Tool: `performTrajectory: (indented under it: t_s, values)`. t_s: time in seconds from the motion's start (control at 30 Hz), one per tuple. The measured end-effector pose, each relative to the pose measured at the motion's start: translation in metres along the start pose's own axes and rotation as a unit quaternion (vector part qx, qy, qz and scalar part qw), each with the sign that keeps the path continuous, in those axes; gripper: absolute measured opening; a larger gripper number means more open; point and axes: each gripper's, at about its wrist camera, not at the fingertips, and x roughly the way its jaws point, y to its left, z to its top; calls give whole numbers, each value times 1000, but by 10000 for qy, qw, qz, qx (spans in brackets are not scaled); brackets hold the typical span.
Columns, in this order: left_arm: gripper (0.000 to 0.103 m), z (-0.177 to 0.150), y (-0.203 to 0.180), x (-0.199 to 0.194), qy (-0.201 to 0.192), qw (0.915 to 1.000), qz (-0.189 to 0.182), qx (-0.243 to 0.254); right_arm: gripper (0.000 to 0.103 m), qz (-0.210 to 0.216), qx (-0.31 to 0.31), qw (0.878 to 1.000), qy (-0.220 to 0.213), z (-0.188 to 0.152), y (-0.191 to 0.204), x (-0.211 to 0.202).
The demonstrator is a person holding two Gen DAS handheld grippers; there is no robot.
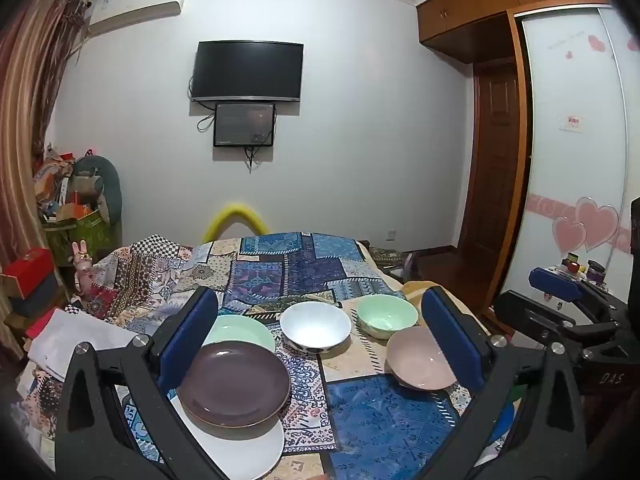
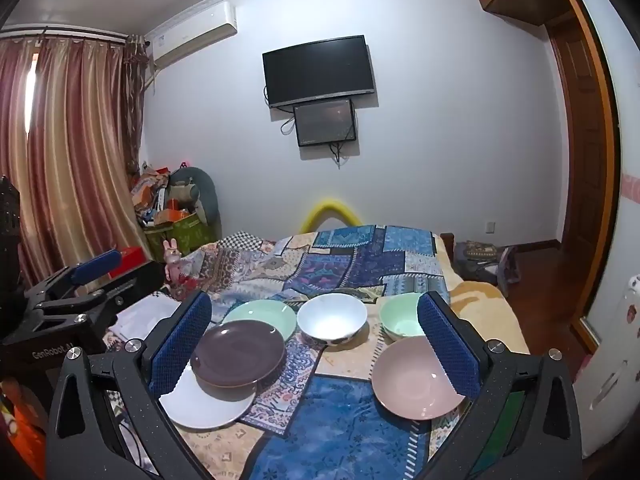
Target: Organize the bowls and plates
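Right gripper hangs wide open above the patchwork quilt; brown plate overlaps white plate, pink bowl right.

Six dishes lie on the patchwork bedspread, all upright and empty. The white bowl, dark-patterned outside, serves as landmark. Left of it lies a mint-green plate, its near edge hidden behind a dark brown plate. The brown plate rests partly on a white plate, which sticks out nearer the camera. Right of the white bowl stands a mint-green bowl. A pink bowl sits to the right and nearer, just beside the green bowl; whether they touch I cannot tell.
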Motion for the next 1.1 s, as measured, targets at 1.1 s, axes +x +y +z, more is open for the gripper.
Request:
performTrajectory:
  t_s: [1.1]
  values:
    - [103, 1, -7, -8, -64, 9999, -118, 93, 103, 81, 68, 9999, 6, 2, 4, -2]
